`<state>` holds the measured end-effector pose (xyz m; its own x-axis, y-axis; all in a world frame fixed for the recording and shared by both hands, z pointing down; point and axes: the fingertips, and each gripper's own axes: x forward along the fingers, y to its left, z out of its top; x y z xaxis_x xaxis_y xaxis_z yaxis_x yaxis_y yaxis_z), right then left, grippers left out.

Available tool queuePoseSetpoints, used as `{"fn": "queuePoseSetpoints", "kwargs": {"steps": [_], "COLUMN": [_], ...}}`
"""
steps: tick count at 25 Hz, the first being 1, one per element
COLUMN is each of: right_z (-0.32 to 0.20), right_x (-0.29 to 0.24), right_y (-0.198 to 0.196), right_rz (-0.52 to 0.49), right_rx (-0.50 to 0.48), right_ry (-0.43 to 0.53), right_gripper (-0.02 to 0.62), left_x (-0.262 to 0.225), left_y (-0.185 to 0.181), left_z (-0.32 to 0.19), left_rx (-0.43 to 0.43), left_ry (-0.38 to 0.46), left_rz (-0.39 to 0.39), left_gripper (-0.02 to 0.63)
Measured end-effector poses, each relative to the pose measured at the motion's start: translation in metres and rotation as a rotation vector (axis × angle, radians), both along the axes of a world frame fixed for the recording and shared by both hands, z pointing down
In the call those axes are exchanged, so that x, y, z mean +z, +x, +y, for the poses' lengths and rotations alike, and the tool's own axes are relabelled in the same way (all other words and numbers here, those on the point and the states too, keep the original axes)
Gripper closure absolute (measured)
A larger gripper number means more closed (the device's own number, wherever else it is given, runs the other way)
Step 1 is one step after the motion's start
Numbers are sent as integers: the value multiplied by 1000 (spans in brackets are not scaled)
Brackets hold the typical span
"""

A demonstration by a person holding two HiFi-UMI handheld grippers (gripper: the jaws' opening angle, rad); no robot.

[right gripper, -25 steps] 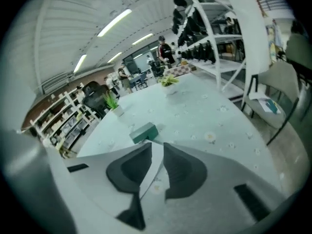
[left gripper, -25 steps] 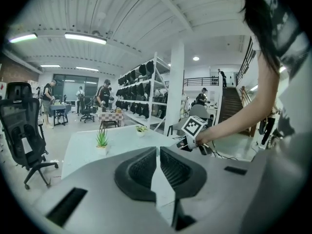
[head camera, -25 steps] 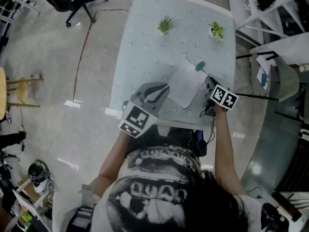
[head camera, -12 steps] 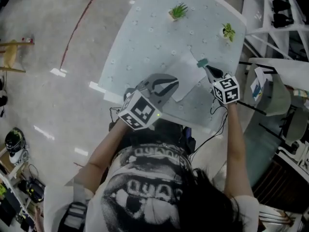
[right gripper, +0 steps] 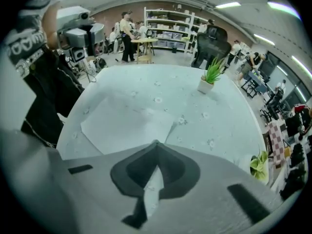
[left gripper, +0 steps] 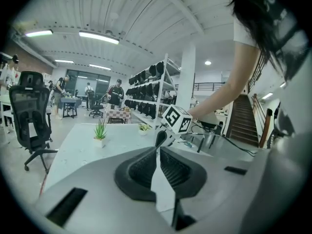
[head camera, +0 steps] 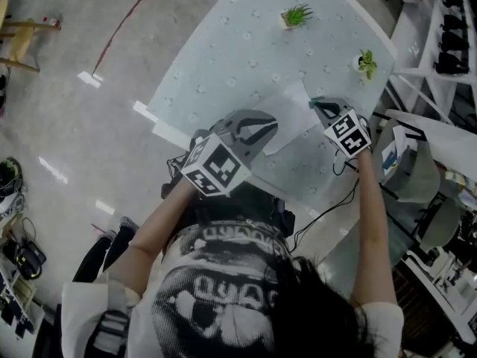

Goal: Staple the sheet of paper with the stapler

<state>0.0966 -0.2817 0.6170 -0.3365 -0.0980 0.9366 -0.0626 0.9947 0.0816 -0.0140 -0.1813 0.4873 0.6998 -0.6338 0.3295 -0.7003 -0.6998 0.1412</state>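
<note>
The white sheet of paper lies flat on the pale table; the right gripper view shows it too, with the paper just ahead of the jaws. Only a small teal end of the stapler shows, at the sheet's far right corner. My right gripper points steeply down there, shut with nothing between the jaws. My left gripper is shut, its tips over the sheet's near left edge; contact cannot be told. The right gripper's marker cube shows ahead of it.
Two small potted plants stand at the table's far side. A cable hangs off the near right edge. Shelving and a grey chair stand to the right, bare floor to the left.
My right gripper has rolled and moved from beside the sheet's right edge up to the teal stapler at the far corner. The left gripper has stayed at the sheet's near left edge.
</note>
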Motion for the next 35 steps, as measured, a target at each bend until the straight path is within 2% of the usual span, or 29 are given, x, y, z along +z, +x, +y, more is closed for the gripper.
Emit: {"fn": "queuePoseSetpoints", "kwargs": {"steps": [6,10,18,22,25,31,35], "right_z": [5,6,7,6,7,6,7], "right_x": [7,10,11,11,12,12,17], "right_y": [-4,-4,-5,-6,-6,-6,-7], "right_rz": [138,217,212,255,280,279,308], "right_rx": [-215,-296,-276,-303,-312,-269,-284], "right_ry": [-17,-38,-100,-121,-121,-113,-105], "right_gripper": [591,591,598,598,598,598,595], "left_x": [6,8,17,23,26,32,31], "left_y": [-6,-7,4,12,14,17,20], "left_z": [-7,-13,-27,-33,-35,-36,-34], "left_rx": [-47,-65,-71,-48,-45,-38,-29], "left_ry": [-7,-7,-14,-23,-28,-38,-34], "left_rz": [-5,-2,29,33,41,42,41], "left_gripper": [584,584,584,584,584,584,584]}}
